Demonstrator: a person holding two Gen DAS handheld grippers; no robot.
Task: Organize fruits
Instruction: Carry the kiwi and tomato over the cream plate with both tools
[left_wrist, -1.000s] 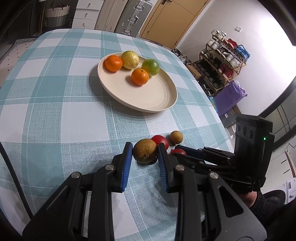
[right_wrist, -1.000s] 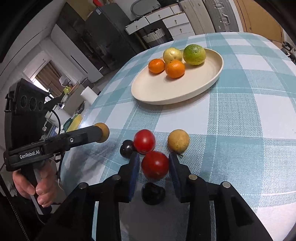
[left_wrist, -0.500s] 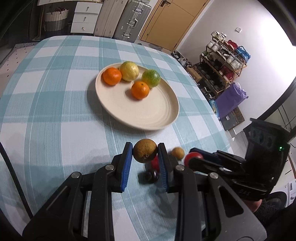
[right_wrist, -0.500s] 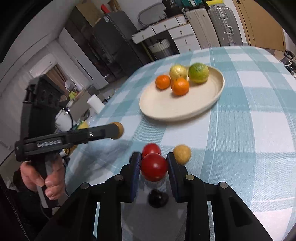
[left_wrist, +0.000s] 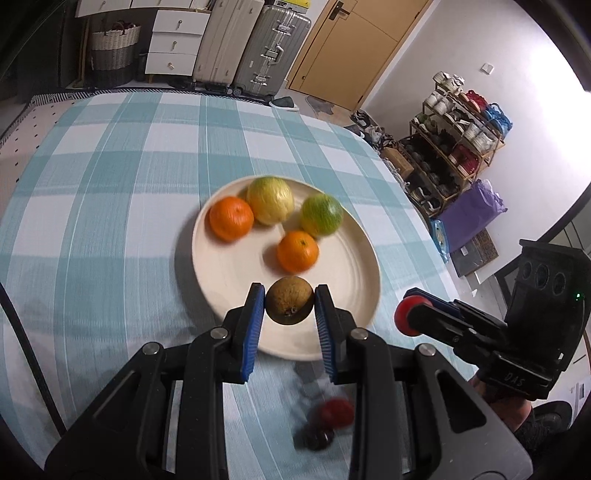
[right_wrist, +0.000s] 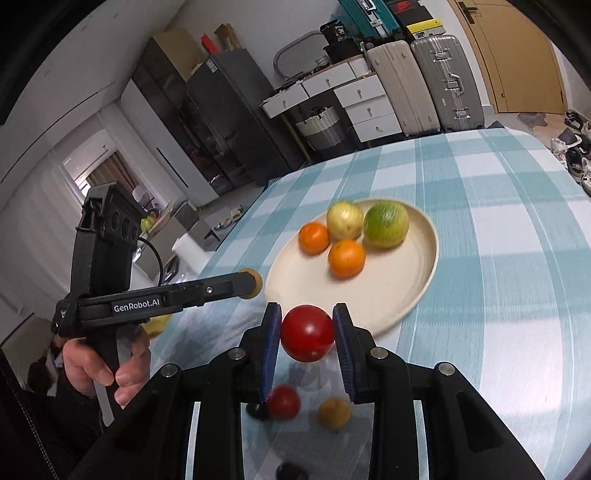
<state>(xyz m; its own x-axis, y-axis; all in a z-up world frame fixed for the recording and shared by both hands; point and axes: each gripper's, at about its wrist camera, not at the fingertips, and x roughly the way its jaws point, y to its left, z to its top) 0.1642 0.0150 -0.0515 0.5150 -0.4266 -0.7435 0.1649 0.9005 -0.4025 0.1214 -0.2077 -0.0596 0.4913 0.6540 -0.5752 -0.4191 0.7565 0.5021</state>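
The left gripper (left_wrist: 290, 308) held a round brownish-green fruit (left_wrist: 289, 300) pinched between its blue-padded fingers (left_wrist: 254, 321), raised above the near rim of the wide cream ceramic plate (left_wrist: 229, 280). The right gripper (right_wrist: 307, 334) gripped a glossy red round fruit (right_wrist: 307, 333) the same way, lifted off the bench (right_wrist: 498, 295) and just short of the plate's near edge in the right wrist view. On the plate sat two oranges, one at the back (left_wrist: 231, 218) and one nearer the middle (left_wrist: 297, 251), with a pale yellow citrus (left_wrist: 270, 199) and a green citrus (left_wrist: 321, 215) behind them. Still on the teal-and-white checked cloth beneath the grippers lay a smaller red fruit (right_wrist: 283, 401), a small tan fruit (right_wrist: 334, 413) and at least one dark fruit (right_wrist: 291, 472), all blurred.

Both held fruits were round and smooth, gripped only at two narrow contact lines, so a jolt or a slackened squeeze could let either slip and roll off the bench edge. The two grippers were converging on the same near side of the plate; they could knock together, or one fruit could be set down against the nearer orange and send it rolling. Released from height, a fruit would likely bounce over the shallow rim.
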